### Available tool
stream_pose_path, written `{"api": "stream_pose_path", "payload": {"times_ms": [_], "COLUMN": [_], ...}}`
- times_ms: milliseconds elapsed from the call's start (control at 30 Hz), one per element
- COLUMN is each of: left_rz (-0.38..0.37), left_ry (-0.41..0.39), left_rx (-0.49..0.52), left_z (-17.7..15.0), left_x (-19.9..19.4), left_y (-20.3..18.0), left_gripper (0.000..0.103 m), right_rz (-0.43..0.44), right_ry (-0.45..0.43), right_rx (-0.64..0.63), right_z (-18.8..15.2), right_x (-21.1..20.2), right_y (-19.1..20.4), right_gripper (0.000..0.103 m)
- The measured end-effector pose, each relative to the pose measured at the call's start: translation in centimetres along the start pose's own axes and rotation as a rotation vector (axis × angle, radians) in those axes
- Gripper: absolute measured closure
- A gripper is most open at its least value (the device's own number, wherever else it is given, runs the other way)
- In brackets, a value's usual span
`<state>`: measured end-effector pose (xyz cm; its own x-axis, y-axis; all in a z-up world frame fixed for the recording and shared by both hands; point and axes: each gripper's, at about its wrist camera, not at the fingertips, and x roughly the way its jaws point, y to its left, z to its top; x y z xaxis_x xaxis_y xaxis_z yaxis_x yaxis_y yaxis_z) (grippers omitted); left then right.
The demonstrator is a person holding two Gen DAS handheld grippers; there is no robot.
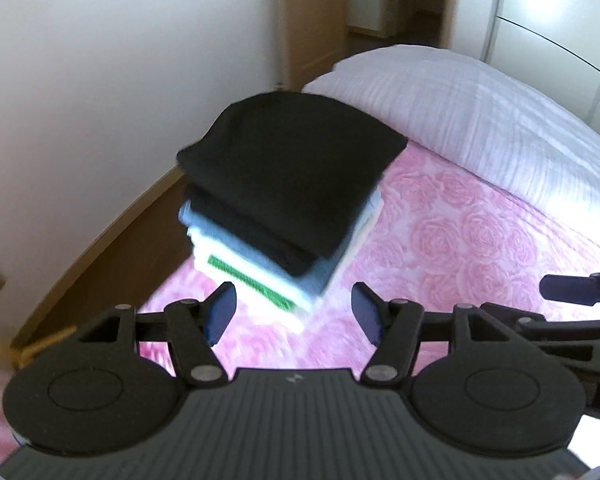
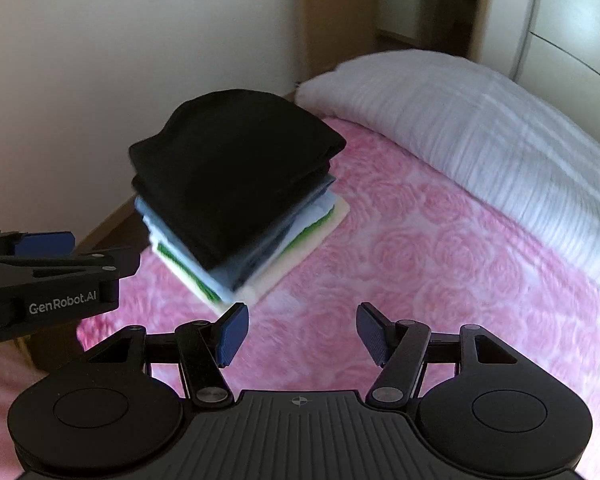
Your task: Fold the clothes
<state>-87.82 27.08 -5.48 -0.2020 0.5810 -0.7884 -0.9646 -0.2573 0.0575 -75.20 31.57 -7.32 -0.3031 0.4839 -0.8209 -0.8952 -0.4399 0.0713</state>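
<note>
A stack of folded clothes [image 1: 288, 184] [image 2: 236, 184] rests on the pink rose-patterned bedspread [image 1: 440, 248] [image 2: 420, 264]. A black garment lies on top, with light blue, white and green-striped pieces beneath. My left gripper [image 1: 294, 312] hovers open just in front of the stack's near corner, nothing between its blue pads. My right gripper [image 2: 302, 332] is also open and empty, a little back from the stack and to its right. The left gripper's body [image 2: 52, 276] shows at the left edge of the right wrist view.
A white pillow [image 1: 480, 112] [image 2: 460, 120] lies along the head of the bed at the right. A wooden bed frame [image 1: 100, 240] and a pale wall [image 1: 100, 80] run close on the left. Open bedspread stretches right of the stack.
</note>
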Motion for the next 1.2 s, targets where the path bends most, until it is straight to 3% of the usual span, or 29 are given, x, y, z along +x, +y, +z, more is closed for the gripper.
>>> {"api": "stream_pose_path", "payload": {"times_ms": [267, 500, 800, 1200], "left_rz": [0.082, 0.103, 0.143, 0.204], "left_ry": [-0.015, 0.001, 0.014, 0.056], "left_rx": [-0.135, -0.227, -0.283, -0.366], "left_z": [-6.2, -8.1, -9.0, -8.6], "left_x": [-6.8, -9.4, -10.1, -8.1], "left_y": [-7.5, -11.4, -15.7, -17.2], "left_gripper": [0.043, 0.043, 0.043, 0.043], "right_rz": [0.09, 0.126, 0.169, 0.186], "right_ry": [0.009, 0.014, 0.029, 0.049], "right_rx": [-0.09, -0.139, -0.22, -0.274], "right_z": [-4.8, -7.3, -8.2, -7.3], "right_x": [-5.4, -8.4, -9.1, -6.5], "right_y": [-7.8, -12.1, -14.8, -17.2], "right_gripper": [0.04, 0.039, 0.04, 0.039]}}
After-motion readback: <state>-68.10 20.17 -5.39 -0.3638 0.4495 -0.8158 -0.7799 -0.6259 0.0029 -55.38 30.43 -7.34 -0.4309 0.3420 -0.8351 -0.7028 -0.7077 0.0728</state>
